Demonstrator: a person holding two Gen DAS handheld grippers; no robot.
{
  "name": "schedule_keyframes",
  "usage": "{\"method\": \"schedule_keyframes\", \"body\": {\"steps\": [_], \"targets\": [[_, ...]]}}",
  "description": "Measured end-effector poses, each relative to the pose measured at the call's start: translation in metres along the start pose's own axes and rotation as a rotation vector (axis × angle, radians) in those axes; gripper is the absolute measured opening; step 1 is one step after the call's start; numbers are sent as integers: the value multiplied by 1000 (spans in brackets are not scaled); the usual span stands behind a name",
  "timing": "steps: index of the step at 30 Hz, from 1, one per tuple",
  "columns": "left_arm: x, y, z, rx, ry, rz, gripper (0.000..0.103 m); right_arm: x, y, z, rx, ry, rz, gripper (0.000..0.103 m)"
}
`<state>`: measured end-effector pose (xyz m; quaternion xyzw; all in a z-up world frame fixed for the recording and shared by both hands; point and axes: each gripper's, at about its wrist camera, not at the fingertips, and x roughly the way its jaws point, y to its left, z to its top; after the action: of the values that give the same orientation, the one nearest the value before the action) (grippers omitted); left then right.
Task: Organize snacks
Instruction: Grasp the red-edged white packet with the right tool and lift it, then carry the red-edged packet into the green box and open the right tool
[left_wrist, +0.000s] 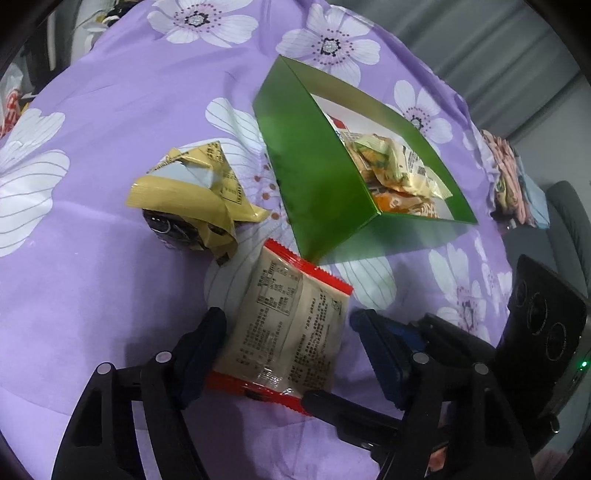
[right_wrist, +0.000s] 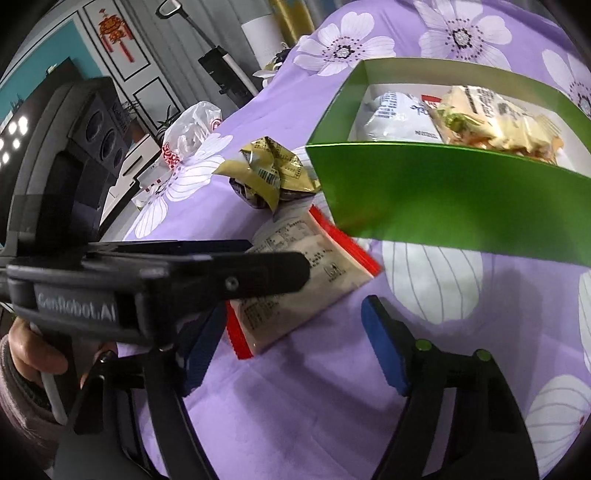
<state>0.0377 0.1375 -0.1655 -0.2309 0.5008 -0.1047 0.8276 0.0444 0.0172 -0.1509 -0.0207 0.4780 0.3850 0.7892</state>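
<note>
1. Currently mid-pickup on the red-edged packet (left_wrist: 288, 295). Lying flat, print side up, on the flowered cloth (left_wrist: 92, 280), just off the near corner of the green box (left_wrist: 317, 177). Not lifted yet.
2. Straddled by the left gripper (left_wrist: 288, 328), pointing steeply down. One pad against the packet's left edge, the other just clear of its right edge. No squeeze on it, so unclenched with the packet between the jaws. Probably lined up across the short width because that span fits the jaws.
3. Crowded by the right gripper (right_wrist: 295, 345) from the other side, also unclenched and holding nothing. Only the packet's near red seam sits between its pads, close to the left one. Looks like backup or steadying, though cannot tell for sure.
4. Seen from the right wrist: left gripper's finger crossing over the packet, with the hand (right_wrist: 33, 347) at its handle low on the left.
5. Box open-topped and already loaded with several snack packs (left_wrist: 399, 166) heaped toward one end. Free floor at the other end, so likely the drop spot.
6. Still loose outside the box: a crumpled gold packet (left_wrist: 192, 192), just beyond the red-edged one. Probably next in line.
7. Risk call: slick film, flat on soft cloth, so may slide or snag fabric on closing. Box wall very near, so best lifted straight up before moving across.
8. Off to the side, unrelated: plastic bag (right_wrist: 192, 125) at the cloth's far edge.
</note>
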Motion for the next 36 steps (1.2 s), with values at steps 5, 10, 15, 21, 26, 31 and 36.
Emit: {"method": "schedule_keyframes", "body": {"steps": [5,10,15,21,26,31,36], "targets": [[1,2,-3,-41,20,-63,58,-3,-6,-1,0,-3,6,53],[-2,1,-5,-64,6,-36,50,-8,-10,-5,11,-15,10,37],[-7,-3,-9,-52,8,-26,47,-15,-9,-10,14,-35,17,34],[-16,-19,-15,-25,1,-33,47,-37,-1,-18,-18,-80,-12,32],[-23,-44,-11,21,-16,-48,47,-57,-7,-19,0,-125,-24,32],[-27,-66,2,61,-35,-64,47,-78,-13,-16,8,-184,-42,32],[-27,-90,16,111,-51,-67,47,-99,-23,-7,13,-250,-74,32]]}}
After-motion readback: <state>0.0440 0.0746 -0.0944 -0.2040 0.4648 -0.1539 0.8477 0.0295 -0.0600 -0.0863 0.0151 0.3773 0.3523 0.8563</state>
